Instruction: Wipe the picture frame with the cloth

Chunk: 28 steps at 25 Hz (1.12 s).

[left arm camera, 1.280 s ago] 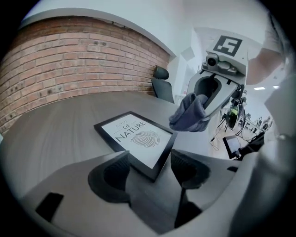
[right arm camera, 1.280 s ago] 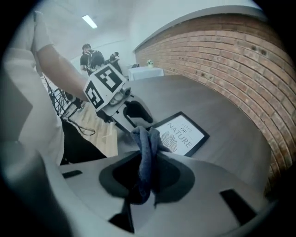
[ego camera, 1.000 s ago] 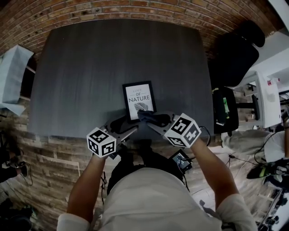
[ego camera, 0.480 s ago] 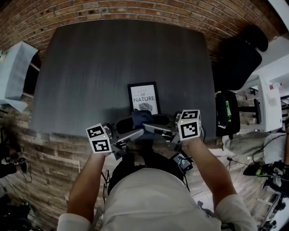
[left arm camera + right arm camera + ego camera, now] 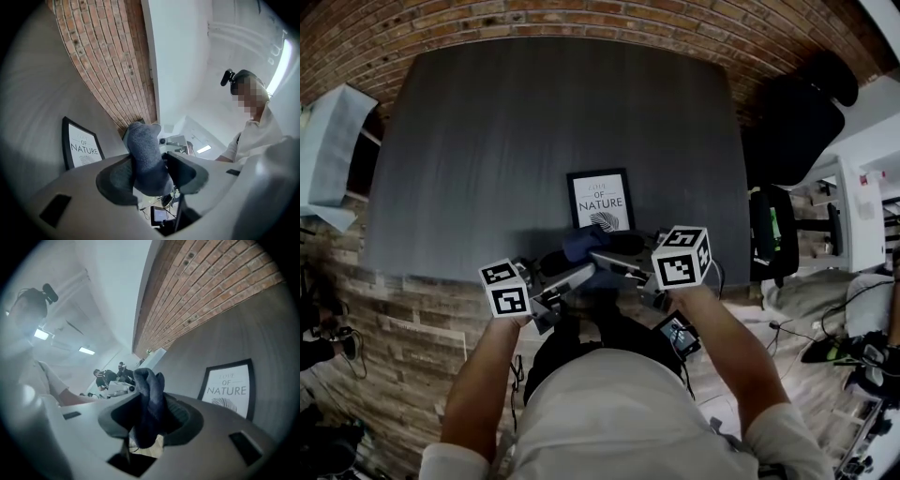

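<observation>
The black picture frame point(image 5: 602, 199) with its "NATURE" print lies flat on the dark grey table point(image 5: 553, 112), near the front edge. It also shows in the gripper views point(image 5: 82, 147) point(image 5: 227, 387). A dark blue-grey cloth point(image 5: 584, 246) hangs just in front of the frame, off the table. My left gripper point(image 5: 579, 267) comes in from the left; its jaws have just been closing, and the cloth point(image 5: 145, 164) is bunched between them. My right gripper point(image 5: 605, 258) reaches in from the right. Its jaws have just been opening, with a fold of the cloth point(image 5: 149, 399) still standing between the pads.
A brick wall runs behind the table. A black office chair point(image 5: 797, 112) stands at the right and a pale bin or box point(image 5: 328, 155) at the left. A small lit screen point(image 5: 675, 333) hangs under my right arm. Several people point(image 5: 110, 376) sit far off.
Both grippers have drawn back from the frame's lower edge and risen. The cloth has left the frame. The left jaws now sit around it, and the right gripper has rolled.
</observation>
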Tool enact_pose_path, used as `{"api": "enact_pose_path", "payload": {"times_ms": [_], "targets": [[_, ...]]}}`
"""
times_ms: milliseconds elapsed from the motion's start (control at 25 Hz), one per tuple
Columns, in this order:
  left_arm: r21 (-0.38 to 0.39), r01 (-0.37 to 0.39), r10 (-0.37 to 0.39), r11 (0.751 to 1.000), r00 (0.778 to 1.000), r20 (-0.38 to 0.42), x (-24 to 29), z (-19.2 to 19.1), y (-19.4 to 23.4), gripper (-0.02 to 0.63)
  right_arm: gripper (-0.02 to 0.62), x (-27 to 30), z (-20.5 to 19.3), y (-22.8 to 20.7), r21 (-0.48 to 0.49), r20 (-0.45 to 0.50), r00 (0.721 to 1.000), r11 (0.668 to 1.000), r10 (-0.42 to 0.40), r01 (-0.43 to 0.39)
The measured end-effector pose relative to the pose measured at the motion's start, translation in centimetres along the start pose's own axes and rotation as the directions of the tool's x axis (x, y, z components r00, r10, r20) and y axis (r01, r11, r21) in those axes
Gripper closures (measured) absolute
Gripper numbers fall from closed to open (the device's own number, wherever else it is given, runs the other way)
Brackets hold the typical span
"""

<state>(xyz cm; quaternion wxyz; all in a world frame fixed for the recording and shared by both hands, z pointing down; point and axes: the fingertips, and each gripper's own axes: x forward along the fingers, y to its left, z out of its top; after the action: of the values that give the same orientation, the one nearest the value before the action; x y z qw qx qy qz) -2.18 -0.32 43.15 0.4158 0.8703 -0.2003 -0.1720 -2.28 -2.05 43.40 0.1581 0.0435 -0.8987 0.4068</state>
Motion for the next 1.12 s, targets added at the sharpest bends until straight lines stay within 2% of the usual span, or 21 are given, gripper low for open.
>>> {"api": "enact_pose_path", "payload": {"times_ms": [120, 240, 320, 360, 400, 520, 600, 680, 760, 880, 1120], "targets": [[0.002, -0.051, 0.051, 0.999, 0.998, 0.026, -0.9, 0.7, 1.2, 0.457, 0.402, -0.4, 0.8, -1.3, -0.006, 0.029, 0.998, 0.998, -0.062, 0.062], [0.013, -0.131, 0.13, 0.991, 0.99, 0.059, -1.9, 1.7, 3.1, 0.472, 0.401, -1.0, 1.5, -3.0, 0.006, 0.057, 0.991, 0.993, -0.12, 0.119], [0.053, -0.207, 0.203, 0.977, 0.976, 0.074, -2.4, 2.4, 4.3, 0.477, 0.402, -1.2, 1.5, -4.1, -0.001, 0.05, 0.984, 0.986, -0.169, 0.17], [0.092, -0.266, 0.26, 0.96, 0.963, 0.071, -2.8, 2.7, 5.1, 0.477, 0.403, -1.4, 1.3, -5.0, -0.022, 0.035, 0.973, 0.974, -0.227, 0.227], [0.141, -0.335, 0.33, 0.931, 0.942, 0.062, -3.1, 2.9, 6.2, 0.477, 0.403, -1.6, 0.9, -6.3, -0.055, 0.014, 0.951, 0.95, -0.308, 0.308], [0.281, -0.517, 0.534, 0.809, 0.846, 0.019, -4.5, 3.4, 9.4, 0.477, 0.394, -2.6, -0.8, -10.8, -0.19, -0.056, 0.836, 0.828, -0.546, 0.528], [0.341, -0.572, 0.61, 0.746, 0.793, -0.003, -5.1, 3.9, 11.0, 0.477, 0.36, -3.0, -2.0, -13.0, -0.278, -0.096, 0.767, 0.757, -0.635, 0.592], [0.39, -0.591, 0.648, 0.706, 0.761, -0.019, -5.2, 4.4, 12.0, 0.477, 0.343, -3.2, -3.0, -14.4, -0.358, -0.121, 0.714, 0.701, -0.69, 0.617], [0.435, -0.594, 0.673, 0.676, 0.739, -0.036, -4.8, 4.9, 12.9, 0.477, 0.331, -3.2, -3.8, -15.4, -0.409, -0.136, 0.682, 0.668, -0.719, 0.622], [0.47, -0.595, 0.698, 0.652, 0.713, -0.067, -4.2, 5.4, 14.2, 0.477, 0.325, -2.8, -5.0, -16.3, -0.432, -0.17, 0.671, 0.666, -0.722, 0.608], [0.487, -0.595, 0.725, 0.639, 0.677, -0.124, -3.2, 6.1, 16.4, 0.477, 0.324, -2.3, -5.8, -16.5, -0.496, -0.172, 0.669, 0.651, -0.723, 0.575]]}}
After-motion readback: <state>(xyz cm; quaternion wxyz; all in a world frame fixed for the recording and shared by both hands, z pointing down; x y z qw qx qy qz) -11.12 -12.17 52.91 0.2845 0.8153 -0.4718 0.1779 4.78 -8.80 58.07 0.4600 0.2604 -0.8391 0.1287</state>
